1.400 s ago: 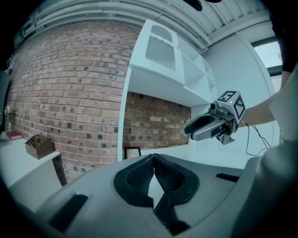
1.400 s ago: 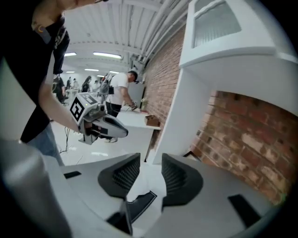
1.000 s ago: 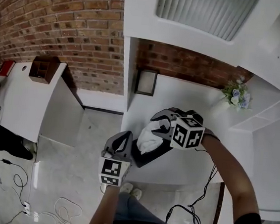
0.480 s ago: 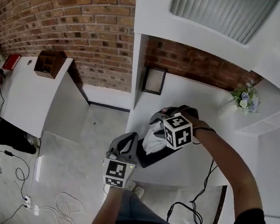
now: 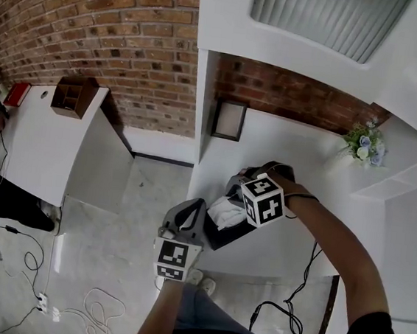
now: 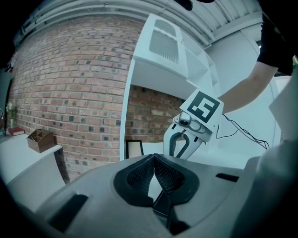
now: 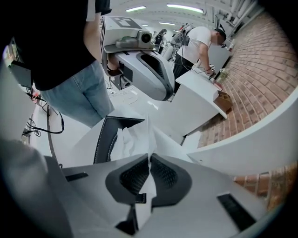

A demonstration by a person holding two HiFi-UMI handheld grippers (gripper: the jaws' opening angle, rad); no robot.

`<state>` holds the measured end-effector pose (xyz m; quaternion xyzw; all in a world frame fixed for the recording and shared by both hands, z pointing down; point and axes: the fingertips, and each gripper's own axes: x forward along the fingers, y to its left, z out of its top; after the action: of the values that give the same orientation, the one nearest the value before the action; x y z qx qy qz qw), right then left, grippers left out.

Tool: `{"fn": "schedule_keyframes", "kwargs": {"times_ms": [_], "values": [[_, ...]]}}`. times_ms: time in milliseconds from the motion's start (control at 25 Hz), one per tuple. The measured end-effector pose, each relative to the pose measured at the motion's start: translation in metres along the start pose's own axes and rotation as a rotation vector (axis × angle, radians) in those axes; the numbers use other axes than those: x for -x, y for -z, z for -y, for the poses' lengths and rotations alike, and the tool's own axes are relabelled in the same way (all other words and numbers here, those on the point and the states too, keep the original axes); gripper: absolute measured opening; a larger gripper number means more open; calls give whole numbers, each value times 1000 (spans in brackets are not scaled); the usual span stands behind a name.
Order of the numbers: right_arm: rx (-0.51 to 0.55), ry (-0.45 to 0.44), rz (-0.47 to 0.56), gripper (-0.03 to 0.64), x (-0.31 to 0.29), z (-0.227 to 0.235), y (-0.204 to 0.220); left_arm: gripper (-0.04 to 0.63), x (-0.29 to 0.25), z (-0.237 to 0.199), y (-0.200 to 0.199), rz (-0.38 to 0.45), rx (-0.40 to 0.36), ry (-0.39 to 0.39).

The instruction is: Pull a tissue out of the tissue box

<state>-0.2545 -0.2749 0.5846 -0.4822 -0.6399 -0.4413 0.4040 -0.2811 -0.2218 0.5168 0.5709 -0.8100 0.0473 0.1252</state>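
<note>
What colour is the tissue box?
The tissue box is black with pale stitching; clearest in the right gripper view.

The tissue box [image 7: 106, 137] is black with pale stitching, and the tissue [image 7: 132, 139] in it is white. Beneath it the bench [image 5: 284, 152] is white, and behind it the brick wall [image 5: 275, 95] is red-brown. Over it the right hand-held gripper [image 7: 149, 160] is grey, with a black-and-white marker cube [image 5: 263, 200].
</note>
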Motion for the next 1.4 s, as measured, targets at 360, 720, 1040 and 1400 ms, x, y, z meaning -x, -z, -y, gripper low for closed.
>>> {"fn": "schedule_keyframes", "kwargs": {"times_ms": [360, 720, 1040, 1400], "values": [[-53, 47, 16, 2, 11, -4, 0, 8, 0, 6, -2, 2, -11, 18], [-82, 99, 19, 0, 27, -7, 0, 8, 3, 11, -6, 9, -17, 26], [-111, 137, 31, 0, 38, -10, -2, 8, 8, 14, -11, 17, -23, 32], [-152, 186, 44, 0, 51, -11, -5, 8, 14, 18, -14, 25, -29, 43]]}}
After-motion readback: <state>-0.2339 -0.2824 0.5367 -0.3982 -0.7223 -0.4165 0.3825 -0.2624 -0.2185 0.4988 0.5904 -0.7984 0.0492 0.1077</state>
